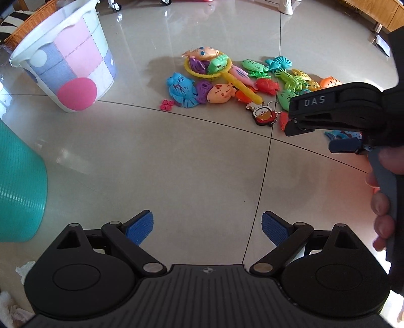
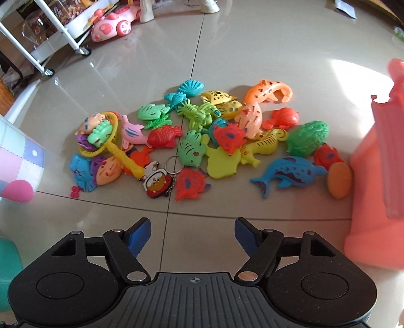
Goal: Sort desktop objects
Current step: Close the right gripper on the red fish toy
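A heap of colourful plastic sea-animal toys [image 2: 202,141] lies on the tiled floor, also seen in the left wrist view as the toy heap [image 1: 240,83]. Among them are a yellow scoop net [image 2: 111,143] holding a few fish, a cartoon keychain [image 2: 157,184], a blue dolphin [image 2: 290,174] and a red fish [image 2: 189,185]. My right gripper [image 2: 193,233] hovers open just short of the heap, nothing between its blue pads; from the left wrist it shows side-on as the right gripper [image 1: 290,121] over the toys, held by a hand [image 1: 383,201]. My left gripper [image 1: 207,227] is open over bare floor.
A white bucket with pastel patches [image 1: 68,63] stands at the far left of the heap. A teal ribbed bin [image 1: 17,189] is close on the left. A salmon-pink bin [image 2: 373,176] stands right of the toys. A pink toy car [image 2: 113,22] and a white trolley [image 2: 58,37] are behind.
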Demonstrator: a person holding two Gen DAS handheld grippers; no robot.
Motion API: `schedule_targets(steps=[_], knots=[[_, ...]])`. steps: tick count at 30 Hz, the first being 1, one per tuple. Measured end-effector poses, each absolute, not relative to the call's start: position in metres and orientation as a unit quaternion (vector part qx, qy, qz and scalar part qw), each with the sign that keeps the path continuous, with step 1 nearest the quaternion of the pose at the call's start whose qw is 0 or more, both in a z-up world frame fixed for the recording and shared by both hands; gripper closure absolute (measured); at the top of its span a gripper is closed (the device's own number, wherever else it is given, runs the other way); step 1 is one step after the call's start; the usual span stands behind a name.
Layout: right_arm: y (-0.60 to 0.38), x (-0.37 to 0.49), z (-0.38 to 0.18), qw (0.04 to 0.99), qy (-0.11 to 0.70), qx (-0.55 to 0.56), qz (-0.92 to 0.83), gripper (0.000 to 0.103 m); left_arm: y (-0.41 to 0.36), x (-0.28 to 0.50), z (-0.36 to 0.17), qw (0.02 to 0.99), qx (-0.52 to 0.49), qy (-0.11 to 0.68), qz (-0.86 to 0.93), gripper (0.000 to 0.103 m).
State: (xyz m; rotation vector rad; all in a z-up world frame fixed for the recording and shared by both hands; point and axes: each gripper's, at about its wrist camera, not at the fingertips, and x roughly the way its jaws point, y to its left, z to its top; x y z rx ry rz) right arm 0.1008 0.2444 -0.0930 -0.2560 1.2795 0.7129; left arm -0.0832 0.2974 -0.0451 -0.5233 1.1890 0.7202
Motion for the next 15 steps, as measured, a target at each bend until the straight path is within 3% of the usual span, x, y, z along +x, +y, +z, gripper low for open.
schedule_targets(steps=[13, 15], knots=[[0.272, 0.119, -0.131, 0.733, 0.581, -0.131, 0.329, 0.048, 0.304, -0.058, -0.058, 0.725, -0.256, 0.557, 0.315, 0.008], [0.276, 0.118, -0.132, 0.735, 0.571, -0.15, 0.333, 0.056, 0.306, -0.054, -0.06, 0.721, -0.264, 0.557, 0.316, 0.008]])
